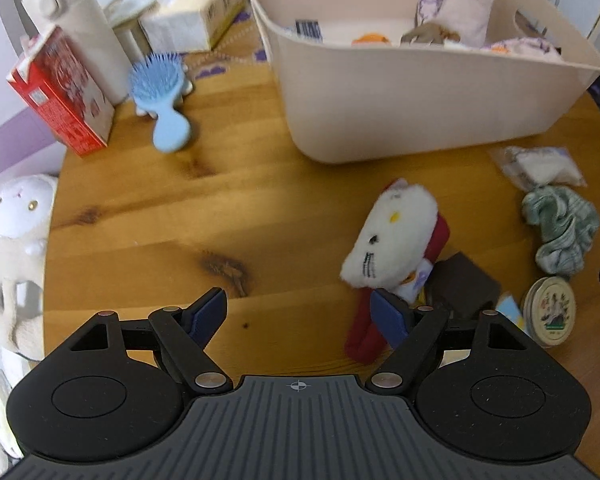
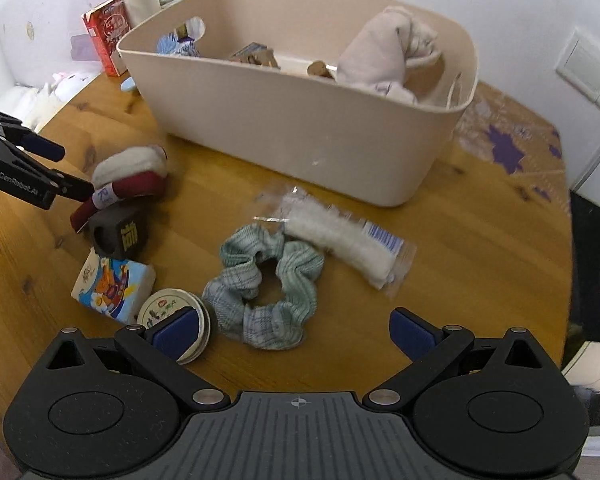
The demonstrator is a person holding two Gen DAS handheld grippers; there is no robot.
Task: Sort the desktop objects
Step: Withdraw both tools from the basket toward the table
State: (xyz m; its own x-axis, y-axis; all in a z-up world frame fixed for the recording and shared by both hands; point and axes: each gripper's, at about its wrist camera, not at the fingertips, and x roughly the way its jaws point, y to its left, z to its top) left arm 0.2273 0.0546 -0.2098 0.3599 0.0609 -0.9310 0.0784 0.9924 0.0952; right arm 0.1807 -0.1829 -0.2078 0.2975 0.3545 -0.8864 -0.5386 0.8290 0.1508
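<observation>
Plush cat (image 1: 388,236) on table (image 1: 148,208), beside my left gripper (image 1: 300,316), fingers spread; my right gripper (image 2: 294,330) spread above scrunchie (image 2: 266,284).

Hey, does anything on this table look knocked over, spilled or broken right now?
Nothing looks spilled or broken. The white cat plush lies tipped on its side, and the green scrunchie and packaged white item lie loose beside the beige bin, unsorted. The red carton has its top flap open.
</observation>
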